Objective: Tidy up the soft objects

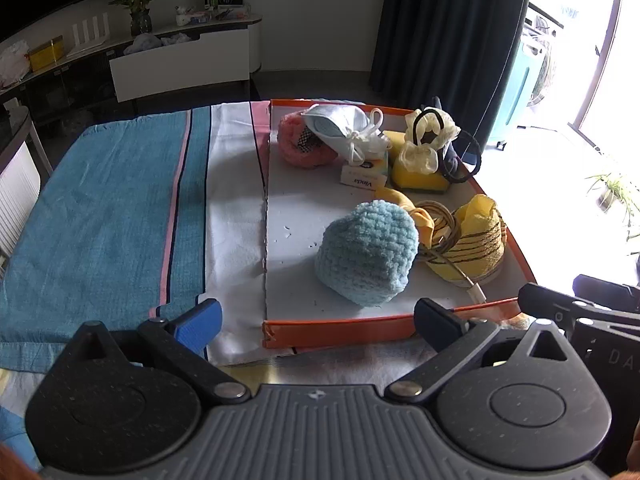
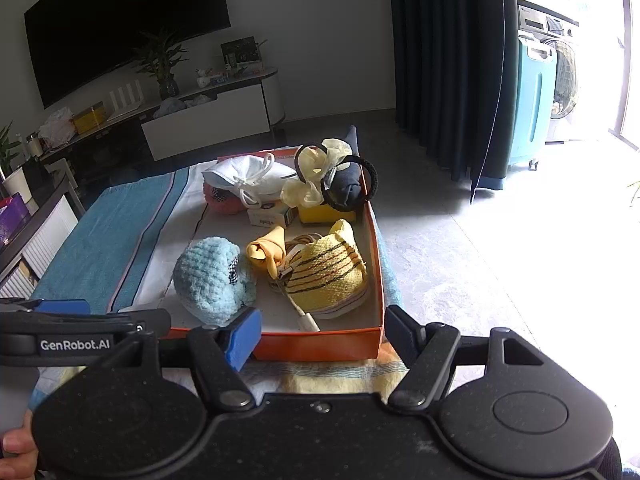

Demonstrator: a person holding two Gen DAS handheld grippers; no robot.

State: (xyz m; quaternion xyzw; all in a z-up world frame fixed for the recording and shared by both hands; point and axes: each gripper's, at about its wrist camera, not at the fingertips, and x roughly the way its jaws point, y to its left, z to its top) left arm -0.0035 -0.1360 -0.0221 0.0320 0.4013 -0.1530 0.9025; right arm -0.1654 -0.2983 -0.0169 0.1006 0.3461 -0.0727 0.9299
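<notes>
- Inside the orange box lid (image 1: pixel 344 330), the blue crocheted hat (image 1: pixel 366 254) lies at the near left, domed, its long axis running near to far.
- Beside it on the right sits a yellow striped hat (image 1: pixel 476 246) with a coiled cable (image 2: pixel 298 276).
- Farther back: a white mask (image 1: pixel 340 124), a pink fluffy item (image 1: pixel 304 148), a yellow sponge (image 1: pixel 416 176).
- Left gripper (image 1: pixel 318 314) fingers are spread, pinching nothing, at the lid's near edge.
- Right gripper (image 2: pixel 324 334) fingers likewise spread and empty.

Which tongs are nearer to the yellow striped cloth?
Right. The right tongs sit almost directly before the yellow striped cloth; the left tongs are off to its left, before the blue knitted hat.
</notes>
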